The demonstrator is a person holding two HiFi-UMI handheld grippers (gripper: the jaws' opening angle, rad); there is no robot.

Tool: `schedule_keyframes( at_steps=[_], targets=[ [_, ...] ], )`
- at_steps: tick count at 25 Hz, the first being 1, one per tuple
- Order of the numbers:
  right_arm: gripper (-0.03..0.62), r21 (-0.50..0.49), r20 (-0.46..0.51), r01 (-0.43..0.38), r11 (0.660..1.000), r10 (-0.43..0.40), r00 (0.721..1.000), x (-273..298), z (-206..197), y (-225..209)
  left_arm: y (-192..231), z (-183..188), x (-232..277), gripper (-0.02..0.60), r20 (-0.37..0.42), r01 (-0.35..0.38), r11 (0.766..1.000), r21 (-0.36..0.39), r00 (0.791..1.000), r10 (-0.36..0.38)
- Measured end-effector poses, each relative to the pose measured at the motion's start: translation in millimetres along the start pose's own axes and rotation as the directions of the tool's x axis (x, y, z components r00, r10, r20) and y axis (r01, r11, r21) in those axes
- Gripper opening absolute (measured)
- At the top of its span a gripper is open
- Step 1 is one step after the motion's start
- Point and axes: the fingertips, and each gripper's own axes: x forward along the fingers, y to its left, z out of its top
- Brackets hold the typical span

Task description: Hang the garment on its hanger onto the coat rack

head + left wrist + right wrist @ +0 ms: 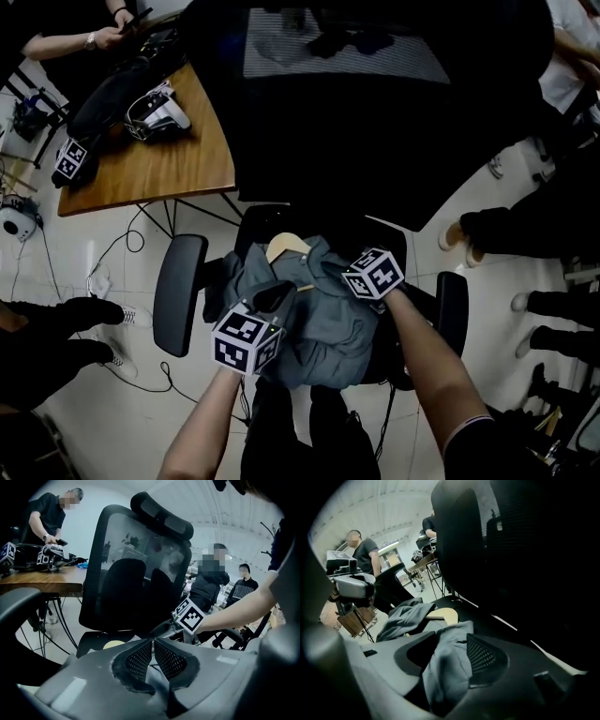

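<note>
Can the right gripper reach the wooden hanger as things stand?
Probably not cleanly: the right gripper is open with the grey garment bunched between its jaws, and the hanger beyond is mostly under cloth.

A black office chair [180, 292] stands near, its seat carrying a crumpled grey garment [323, 323] with a wooden hanger [287, 246] at the far edge. Far left, a wooden table [159, 173] bears a white headset [157, 114]. Cables [131, 240] trail over the pale floor [75, 244].
</note>
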Motion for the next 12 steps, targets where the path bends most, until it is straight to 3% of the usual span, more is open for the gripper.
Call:
schedule_keyframes(
  at_steps=[12],
  targets=[
    [0.226, -0.163, -0.214, -0.125, 0.979, 0.089, 0.973, 66.1, -20.3, -17.7, 12.2, -21.5, 5.7, 0.005, 0.012, -0.005, 0.998, -0.064, 1.0, 0.006]
  ],
)
